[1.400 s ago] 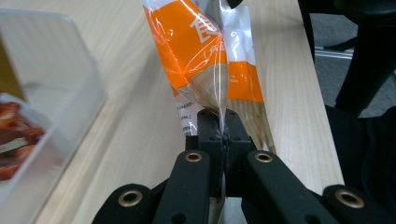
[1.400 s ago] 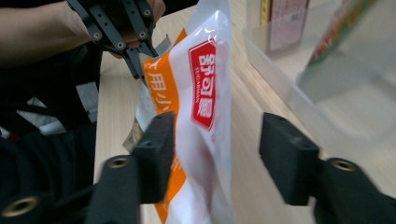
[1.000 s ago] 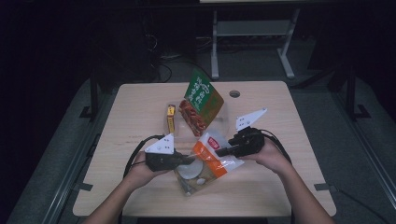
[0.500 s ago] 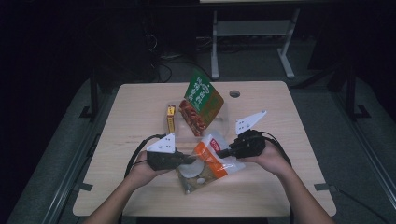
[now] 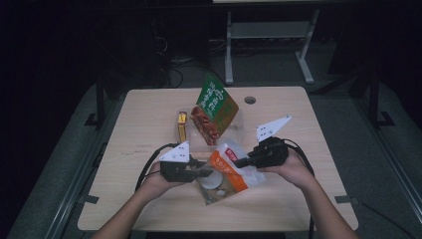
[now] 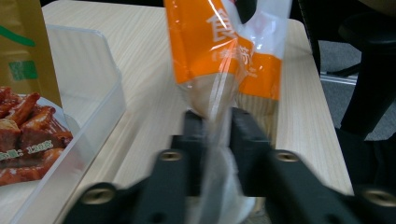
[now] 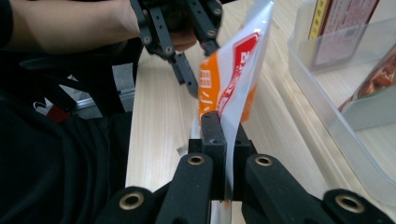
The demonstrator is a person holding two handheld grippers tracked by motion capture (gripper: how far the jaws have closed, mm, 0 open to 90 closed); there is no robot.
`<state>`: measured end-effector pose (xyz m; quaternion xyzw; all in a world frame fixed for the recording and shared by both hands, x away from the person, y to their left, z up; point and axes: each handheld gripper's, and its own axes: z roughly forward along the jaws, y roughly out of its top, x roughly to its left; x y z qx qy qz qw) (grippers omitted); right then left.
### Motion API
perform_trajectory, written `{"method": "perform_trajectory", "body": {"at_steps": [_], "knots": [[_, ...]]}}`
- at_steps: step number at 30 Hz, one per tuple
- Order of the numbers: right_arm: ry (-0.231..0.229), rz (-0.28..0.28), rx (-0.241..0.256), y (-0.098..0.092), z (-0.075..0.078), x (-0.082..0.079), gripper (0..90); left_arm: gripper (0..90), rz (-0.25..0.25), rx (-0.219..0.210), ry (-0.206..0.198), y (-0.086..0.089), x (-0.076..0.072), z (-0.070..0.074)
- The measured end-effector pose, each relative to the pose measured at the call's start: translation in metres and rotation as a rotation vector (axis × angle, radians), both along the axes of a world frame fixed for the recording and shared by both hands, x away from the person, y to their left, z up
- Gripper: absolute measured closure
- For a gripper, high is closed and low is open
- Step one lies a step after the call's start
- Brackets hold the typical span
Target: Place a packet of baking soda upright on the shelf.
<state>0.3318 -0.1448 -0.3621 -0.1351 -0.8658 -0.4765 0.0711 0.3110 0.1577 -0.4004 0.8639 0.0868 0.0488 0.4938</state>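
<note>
An orange and clear snack bag (image 5: 226,172) hangs between both grippers over the table's near middle. My left gripper (image 5: 206,173) is shut on the bag's clear lower edge; in the left gripper view the film (image 6: 217,135) is pinched between the jaws. My right gripper (image 5: 239,162) is shut on the bag's upper edge; in the right gripper view the bag (image 7: 229,88) rises from the closed jaws (image 7: 224,140), with the left gripper (image 7: 189,81) beyond it. A clear plastic bin (image 5: 234,130) behind holds a green and red snack packet (image 5: 214,108).
A small yellow box (image 5: 182,125) lies left of the bin. The bin's wall (image 6: 88,93) is close on the left in the left gripper view. A round cable hole (image 5: 250,100) sits at the far side of the wooden table (image 5: 144,124). Metal stand legs (image 5: 303,59) are on the floor beyond.
The two grippers hold the bag as before; the bag and hands have shifted only slightly, with the bag stretched a little more between them.
</note>
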Motion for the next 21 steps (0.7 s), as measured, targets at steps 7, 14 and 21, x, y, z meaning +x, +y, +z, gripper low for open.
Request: {"method": "perform_trajectory", "body": {"at_steps": [7,14,21], "knots": [[-0.027,-0.002,0.004,-0.004,0.007,-0.003,90.0,35.0,0.08,-0.037,-0.013,0.013,-0.007,0.007],[-0.037,-0.04,-0.018,-0.014,0.014,-0.004,90.0,31.1,0.131,-0.034,0.018,0.034,-0.011,0.004],[-0.064,-0.069,-0.082,-0.025,0.029,-0.003,90.0,29.8,0.173,-0.01,0.059,0.049,-0.011,-0.009]]}}
